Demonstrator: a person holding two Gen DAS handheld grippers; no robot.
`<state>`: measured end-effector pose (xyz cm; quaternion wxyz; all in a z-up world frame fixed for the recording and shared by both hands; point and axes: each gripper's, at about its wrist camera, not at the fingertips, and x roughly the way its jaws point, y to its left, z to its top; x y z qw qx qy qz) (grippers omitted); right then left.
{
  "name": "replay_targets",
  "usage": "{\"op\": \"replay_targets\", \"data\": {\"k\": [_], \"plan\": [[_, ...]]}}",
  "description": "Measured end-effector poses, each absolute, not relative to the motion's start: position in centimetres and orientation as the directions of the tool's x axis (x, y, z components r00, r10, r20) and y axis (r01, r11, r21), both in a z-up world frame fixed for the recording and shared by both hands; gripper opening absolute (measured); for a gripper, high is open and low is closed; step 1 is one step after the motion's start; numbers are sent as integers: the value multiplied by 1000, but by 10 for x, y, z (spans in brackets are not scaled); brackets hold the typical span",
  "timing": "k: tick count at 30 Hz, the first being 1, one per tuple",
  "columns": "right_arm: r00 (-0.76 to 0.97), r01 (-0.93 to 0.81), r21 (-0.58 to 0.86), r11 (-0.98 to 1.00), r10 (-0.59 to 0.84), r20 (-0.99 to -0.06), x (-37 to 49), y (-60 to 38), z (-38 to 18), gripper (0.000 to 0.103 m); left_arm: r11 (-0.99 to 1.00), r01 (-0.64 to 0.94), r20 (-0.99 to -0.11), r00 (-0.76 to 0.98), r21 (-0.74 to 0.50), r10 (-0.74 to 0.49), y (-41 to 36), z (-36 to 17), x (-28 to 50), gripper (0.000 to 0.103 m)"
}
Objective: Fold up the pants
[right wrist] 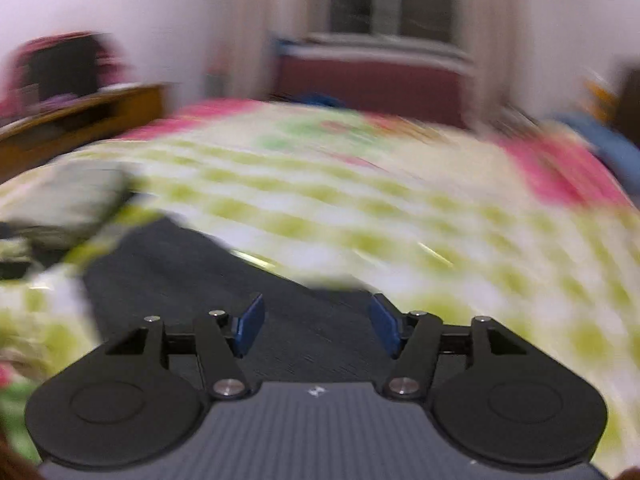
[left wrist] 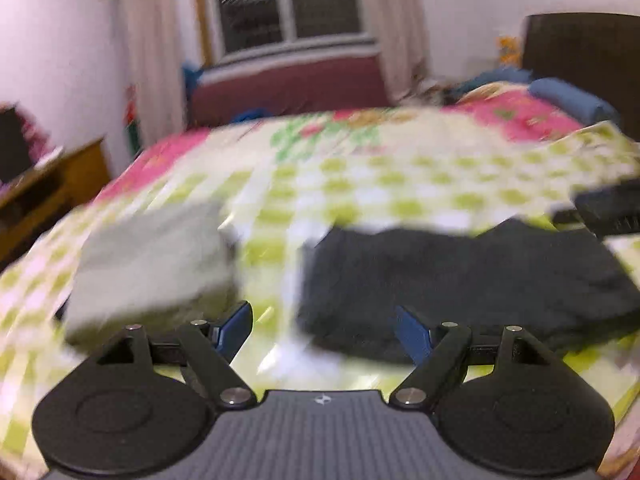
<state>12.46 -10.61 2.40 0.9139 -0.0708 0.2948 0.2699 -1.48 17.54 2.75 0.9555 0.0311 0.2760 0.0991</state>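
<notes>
The left gripper point(left wrist: 323, 330) is hovering over the bed with its blue pads point(left wrist: 236, 330) spread wide and nothing between them; only the checked green-and-white bedspread point(left wrist: 400, 176) is showing in the gap. The right gripper point(right wrist: 317, 326) is likewise standing open, its pads clear of the cloth, with the dark pants point(right wrist: 208, 276) lying under and just ahead of it but not pinched.

From the left wrist, the pants point(left wrist: 472, 280) are lying as a dark, flattened, folded heap on the bedspread, right of the gripper's centre and just beyond its right finger. To the left of them, a folded grey-green garment point(left wrist: 152, 264) is sitting apart on the same spread, with a strip of bare bedspread between the two. Part of the other gripper is poking in at the right edge above the pants.

Farther out, a pink floral stretch of bedding point(left wrist: 520, 116), a blue bolster point(left wrist: 568, 100) near a dark headboard point(left wrist: 584, 48), a maroon panel under a window point(left wrist: 288, 0) and a wooden cabinet point(left wrist: 52, 188) at the left are ringing the bed.

The right wrist view is heavily blurred; it is showing the pants as a slanting dark band and the grey-green garment point(right wrist: 68, 204) off to the left, while the headboard is hardly readable there.
</notes>
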Motion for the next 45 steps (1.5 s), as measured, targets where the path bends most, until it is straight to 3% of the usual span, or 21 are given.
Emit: {"op": "replay_targets", "data": {"k": [3, 6, 10, 12, 14, 19, 21, 23, 34, 40, 45], "plan": [[660, -335, 181, 924, 368, -655, 146, -171, 1, 61, 993, -44, -499, 861, 113, 94, 146, 23, 27, 92], [617, -269, 336, 903, 429, -659, 154, -197, -20, 61, 998, 56, -523, 852, 43, -26, 125, 10, 76, 92], [523, -181, 504, 845, 516, -678, 163, -203, -55, 62, 988, 52, -613, 788, 142, 47, 110, -22, 128, 92], [525, -200, 497, 845, 520, -673, 160, -201, -62, 62, 988, 18, -695, 713, 155, 96, 116, -48, 146, 93], [515, -210, 532, 821, 555, -653, 159, -206, -58, 62, 991, 1, -690, 718, 131, 90, 121, -59, 144, 93], [489, -180, 611, 771, 609, -624, 163, -222, -71, 62, 977, -115, -652, 730, 179, 205, 112, -40, 134, 94], [481, -175, 625, 761, 620, -620, 164, -222, -72, 62, 966, -160, -694, 673, 203, 257, 119, -48, 135, 98], [479, -182, 648, 740, 642, -599, 163, -222, -71, 62, 969, -188, -710, 660, 160, 246, 128, -58, 129, 102], [502, -41, 820, 571, 721, -477, 164, -254, -85, 61, 975, -178, -660, 719, 131, 220, 121, -57, 112, 102], [505, -61, 792, 607, 704, -500, 160, -250, -76, 61, 982, -173, -656, 734, 69, 175, 128, -56, 109, 102], [443, -126, 699, 704, 670, -595, 167, -236, -72, 59, 985, -165, -645, 747, 58, 163, 127, -55, 107, 102]]}}
